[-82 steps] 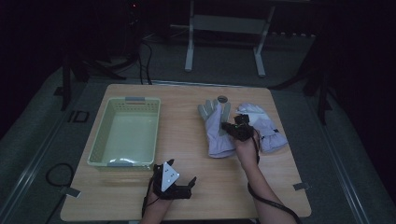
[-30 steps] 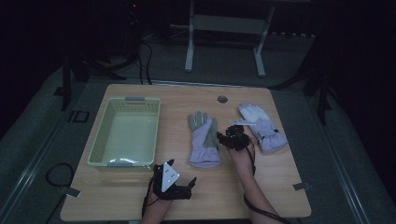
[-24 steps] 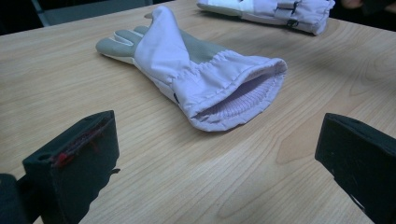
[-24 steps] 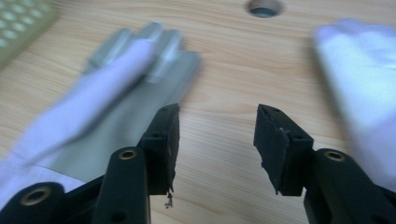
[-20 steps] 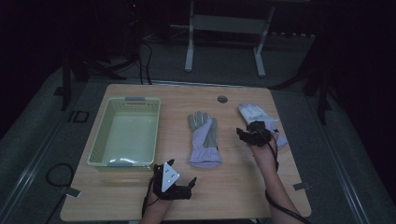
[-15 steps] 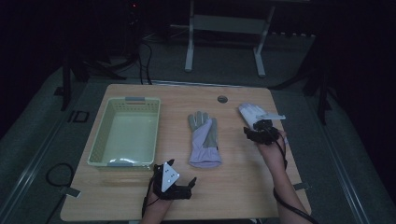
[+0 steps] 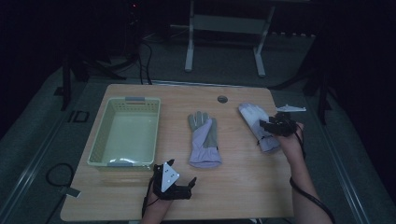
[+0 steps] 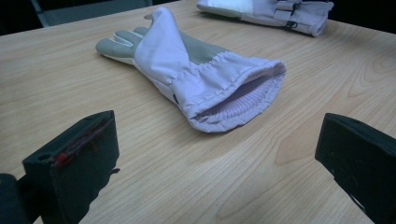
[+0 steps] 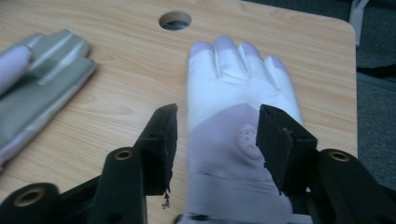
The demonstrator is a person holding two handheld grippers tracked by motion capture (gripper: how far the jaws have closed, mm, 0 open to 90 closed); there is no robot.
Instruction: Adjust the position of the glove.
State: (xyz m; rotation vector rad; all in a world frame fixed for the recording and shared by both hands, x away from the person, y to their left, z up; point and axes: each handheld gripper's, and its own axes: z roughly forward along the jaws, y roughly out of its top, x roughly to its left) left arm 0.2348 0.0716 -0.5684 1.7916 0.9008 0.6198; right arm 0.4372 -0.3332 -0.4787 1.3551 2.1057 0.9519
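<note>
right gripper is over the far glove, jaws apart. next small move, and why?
Probably lower the right gripper and close on the right glove: its jaws, which have just been opening, straddle the glove's back without pressing it. The other glove already lies nearer the basket.

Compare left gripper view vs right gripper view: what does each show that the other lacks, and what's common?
Left gripper view alone: the open ribbed cuff of the grey-palmed glove, which lies palm up beyond wide-open jaws with nothing between them.

Right gripper view alone: the round hole in the tabletop, the table's far edge with floor beyond, and a round emblem on the back of the white glove, seen between half-open jaws that have just been opening.

Both: the wooden table and both gloves lying flat on it.
</note>
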